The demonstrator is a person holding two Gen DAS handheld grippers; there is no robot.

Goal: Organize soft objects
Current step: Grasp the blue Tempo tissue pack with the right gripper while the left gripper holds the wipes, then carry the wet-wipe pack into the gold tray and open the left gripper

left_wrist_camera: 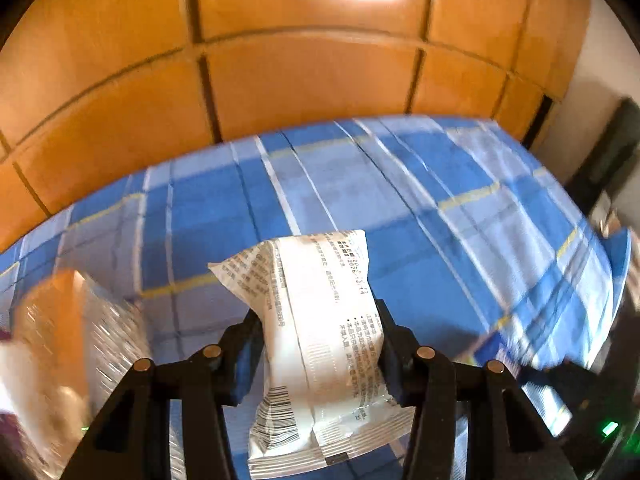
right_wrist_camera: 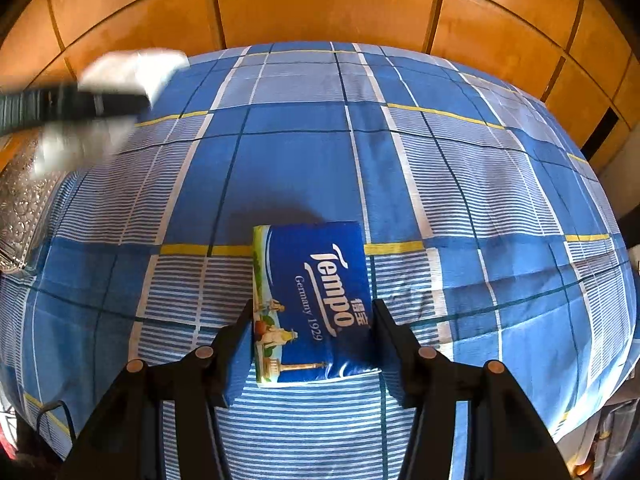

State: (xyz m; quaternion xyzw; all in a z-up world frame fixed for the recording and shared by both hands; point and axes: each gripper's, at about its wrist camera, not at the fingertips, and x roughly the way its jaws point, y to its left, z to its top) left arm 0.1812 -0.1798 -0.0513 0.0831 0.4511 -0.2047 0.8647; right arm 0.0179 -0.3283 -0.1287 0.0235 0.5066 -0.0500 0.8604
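My left gripper [left_wrist_camera: 316, 312] is shut on a white printed soft packet [left_wrist_camera: 320, 344], pinching its middle and holding it in the air above the blue plaid bed sheet [left_wrist_camera: 400, 200]. In the right wrist view that packet [right_wrist_camera: 132, 68] and the dark left gripper [right_wrist_camera: 80, 102] show as a blur at the upper left. A blue Tempo tissue pack [right_wrist_camera: 316, 304] lies flat on the sheet [right_wrist_camera: 440, 160]. My right gripper [right_wrist_camera: 312, 304] stands over it, with both fingers pressed against its long sides.
A clear embossed plastic container [left_wrist_camera: 80, 340] sits at the bed's left edge, its wall [right_wrist_camera: 20, 208] also at the left of the right wrist view. Orange wooden panels [right_wrist_camera: 320, 8] rise behind the bed. A dark device with a green light [left_wrist_camera: 608, 428] is at the right.
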